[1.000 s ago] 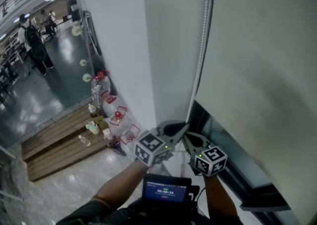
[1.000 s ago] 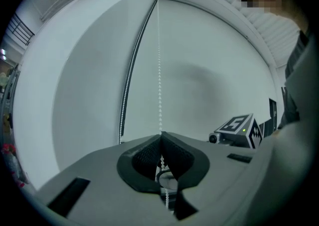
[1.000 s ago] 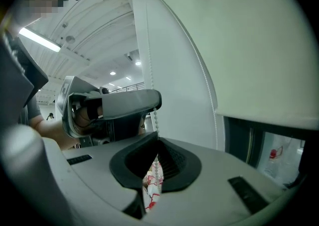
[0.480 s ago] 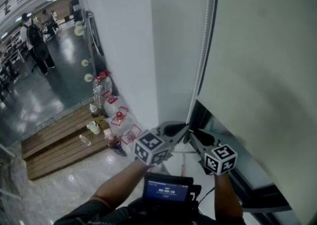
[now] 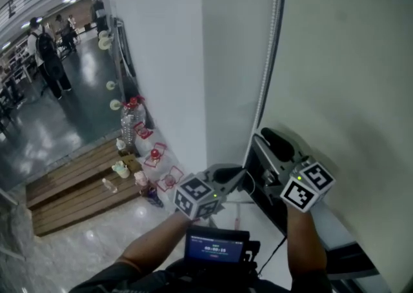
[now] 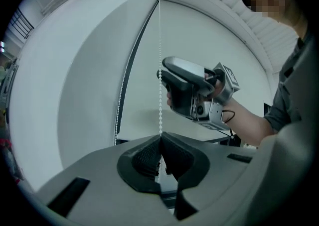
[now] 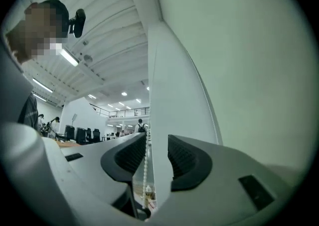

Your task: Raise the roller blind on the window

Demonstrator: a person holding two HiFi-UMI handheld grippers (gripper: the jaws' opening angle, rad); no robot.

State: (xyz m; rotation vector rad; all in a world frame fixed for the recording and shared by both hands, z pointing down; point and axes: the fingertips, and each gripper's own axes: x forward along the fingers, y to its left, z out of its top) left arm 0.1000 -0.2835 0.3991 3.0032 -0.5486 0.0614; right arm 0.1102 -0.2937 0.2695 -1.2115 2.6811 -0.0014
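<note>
Only the left gripper view shows the left hand-held gripper [image 6: 160, 139] pinching the chain [image 6: 160, 100]. On the right hand-held gripper [image 7: 155, 158] the jaws have just been spreading, chain loose between them. Chain runs 12 to 6, at 9 o'clock of blind [image 5: 342, 59].

Both grippers: pale grey plastic shells, rounded. Left gripper [image 5: 240, 172], right gripper [image 5: 266, 135]. Jaw pads [image 6: 144, 156] black, ribbed. Marker cube [image 5: 197, 198] on each: white faces, black square codes, small green light. Chest unit [image 5: 217, 246] black, blue-lit screen; thin black cable [image 5: 277, 248] at its right. Sleeve [image 6: 289, 100] dark grey, ends above forearm. Black camera [image 7: 77, 21] on head
</note>
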